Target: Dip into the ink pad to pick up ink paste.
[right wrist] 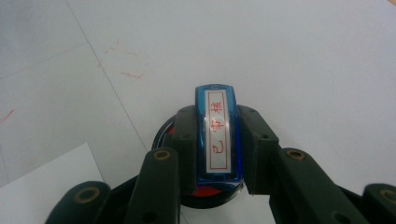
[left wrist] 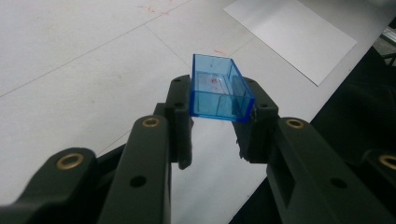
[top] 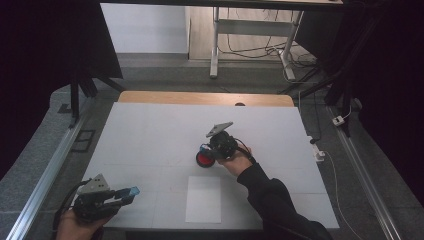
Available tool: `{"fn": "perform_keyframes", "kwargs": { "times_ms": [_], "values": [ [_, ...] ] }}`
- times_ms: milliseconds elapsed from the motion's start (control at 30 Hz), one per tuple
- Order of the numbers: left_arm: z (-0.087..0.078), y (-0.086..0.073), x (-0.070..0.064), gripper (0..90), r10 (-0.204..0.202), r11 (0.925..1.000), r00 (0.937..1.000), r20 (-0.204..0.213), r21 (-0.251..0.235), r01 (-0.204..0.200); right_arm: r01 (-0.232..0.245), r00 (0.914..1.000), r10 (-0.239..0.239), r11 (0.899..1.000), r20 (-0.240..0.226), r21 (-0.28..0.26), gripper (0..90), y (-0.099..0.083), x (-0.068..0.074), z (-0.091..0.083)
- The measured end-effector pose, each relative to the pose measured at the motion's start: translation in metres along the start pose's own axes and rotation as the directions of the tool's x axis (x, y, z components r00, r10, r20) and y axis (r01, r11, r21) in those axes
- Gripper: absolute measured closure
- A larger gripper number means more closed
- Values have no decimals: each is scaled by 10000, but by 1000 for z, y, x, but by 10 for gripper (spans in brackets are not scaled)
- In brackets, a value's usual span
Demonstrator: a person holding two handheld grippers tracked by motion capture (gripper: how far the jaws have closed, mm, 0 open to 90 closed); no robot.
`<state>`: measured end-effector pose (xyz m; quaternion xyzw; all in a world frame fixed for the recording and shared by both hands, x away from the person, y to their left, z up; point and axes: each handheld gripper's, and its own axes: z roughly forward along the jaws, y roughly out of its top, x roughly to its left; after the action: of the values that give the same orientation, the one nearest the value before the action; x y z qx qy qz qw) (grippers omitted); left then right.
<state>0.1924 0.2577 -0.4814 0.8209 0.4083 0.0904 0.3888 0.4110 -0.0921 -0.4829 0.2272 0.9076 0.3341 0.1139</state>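
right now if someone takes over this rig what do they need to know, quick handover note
Left tool: shut on the blue clear cap, held above the table's near left corner.
Right tool: shut on the blue stamp, which sits over the red ink pad mid-table.
White paper sheet: lies at the near edge, no print visible on it.
Done: cap is off. Likely left: stamp the sheet, then recap.
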Motion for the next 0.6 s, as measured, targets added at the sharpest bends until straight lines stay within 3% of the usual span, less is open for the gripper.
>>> {"fn": "perform_keyframes", "kwargs": {
  "times_ms": [333,600],
  "values": [
    [-1,0,1,686,-30,10000,10000,19,-49,30,-307,9994,304,9993,-139,-224,704,-2,-3,-3],
    [-1,0,1,686,-28,10000,10000,19,-57,29,-293,9995,281,9962,-150,-815,703,4,-2,-17]
  ]
}}
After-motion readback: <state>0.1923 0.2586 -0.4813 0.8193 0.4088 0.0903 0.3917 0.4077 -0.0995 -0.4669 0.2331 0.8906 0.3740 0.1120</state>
